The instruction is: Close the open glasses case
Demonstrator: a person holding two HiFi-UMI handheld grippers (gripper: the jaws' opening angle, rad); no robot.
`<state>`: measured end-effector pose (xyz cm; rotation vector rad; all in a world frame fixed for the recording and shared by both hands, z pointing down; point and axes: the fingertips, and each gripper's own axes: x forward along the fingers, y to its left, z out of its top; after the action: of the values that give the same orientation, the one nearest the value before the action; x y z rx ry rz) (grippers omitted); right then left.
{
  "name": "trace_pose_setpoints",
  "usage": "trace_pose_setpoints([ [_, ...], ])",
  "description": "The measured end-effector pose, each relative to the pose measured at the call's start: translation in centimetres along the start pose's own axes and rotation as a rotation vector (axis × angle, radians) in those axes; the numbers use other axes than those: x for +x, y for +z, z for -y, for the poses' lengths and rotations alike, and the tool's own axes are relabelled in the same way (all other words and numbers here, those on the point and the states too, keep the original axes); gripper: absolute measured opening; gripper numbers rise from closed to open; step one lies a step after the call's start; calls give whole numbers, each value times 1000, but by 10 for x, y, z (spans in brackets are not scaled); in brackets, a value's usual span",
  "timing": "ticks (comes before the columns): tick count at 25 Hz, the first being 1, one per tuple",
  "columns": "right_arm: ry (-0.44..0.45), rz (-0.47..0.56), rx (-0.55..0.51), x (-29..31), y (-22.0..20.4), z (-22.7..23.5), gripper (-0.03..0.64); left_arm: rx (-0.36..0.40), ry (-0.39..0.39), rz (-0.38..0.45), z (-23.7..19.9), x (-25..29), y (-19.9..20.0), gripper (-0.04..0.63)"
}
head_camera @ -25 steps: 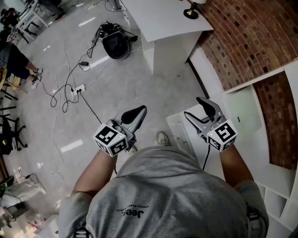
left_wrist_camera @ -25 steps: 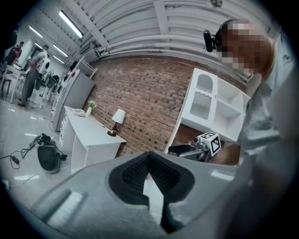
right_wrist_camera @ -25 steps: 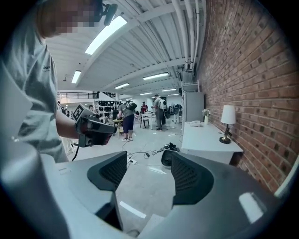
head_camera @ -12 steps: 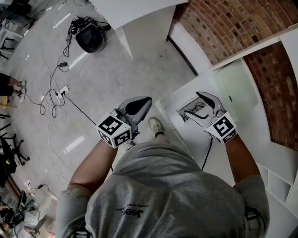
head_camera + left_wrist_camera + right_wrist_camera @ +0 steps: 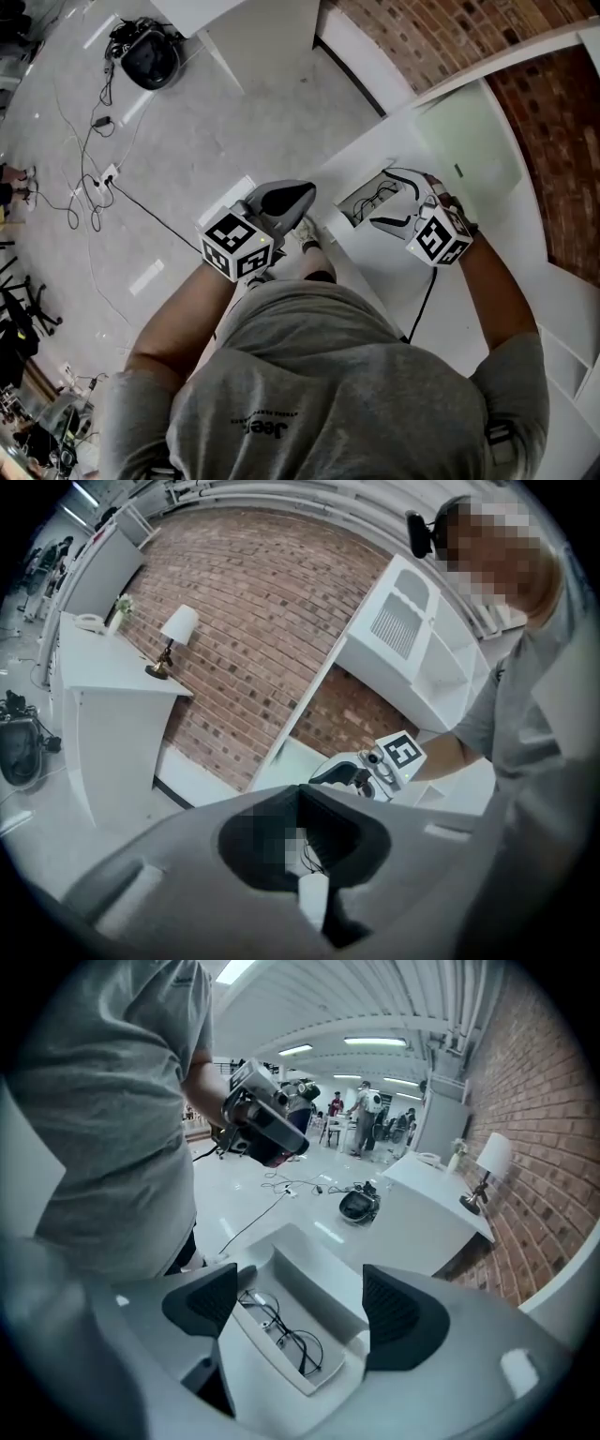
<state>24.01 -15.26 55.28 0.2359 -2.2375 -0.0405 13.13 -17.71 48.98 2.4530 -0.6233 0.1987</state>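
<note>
Just below the right gripper [image 5: 300, 1312], whose jaws have just been opening and stand spread on nothing, the open glasses case [image 5: 317, 1283] lies on the tabletop [image 5: 375, 262], long axis slanting across their gap, while the left gripper [image 5: 305, 193], jaws pressed together, hangs farther off.

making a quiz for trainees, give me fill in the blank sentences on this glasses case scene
The glasses case lies ___ on the white surface.
Inside it lies a pair of wire-framed ___.
The left gripper has its jaws ___.
The wall behind the table lamp is ___.
Missing words: open, glasses, shut, brick.
</note>
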Motion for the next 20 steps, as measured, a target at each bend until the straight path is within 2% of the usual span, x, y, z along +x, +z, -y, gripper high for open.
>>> trace_pose_setpoints([
  [6,70,-95,-143,15,-34,-7,465,-7,-28,-47,5,24,-20,-2],
  [11,115,-166,-244,33,-54,-9,505,-20,-19,-55,5,28,-28,-2],
  [15,127,-207,-325,44,-59,-5,512,-21,-16,-56,4,28,-28,-2],
  [20,138,-228,-368,51,-60,2,509,-26,-2,-47,1,27,-27,-2],
])
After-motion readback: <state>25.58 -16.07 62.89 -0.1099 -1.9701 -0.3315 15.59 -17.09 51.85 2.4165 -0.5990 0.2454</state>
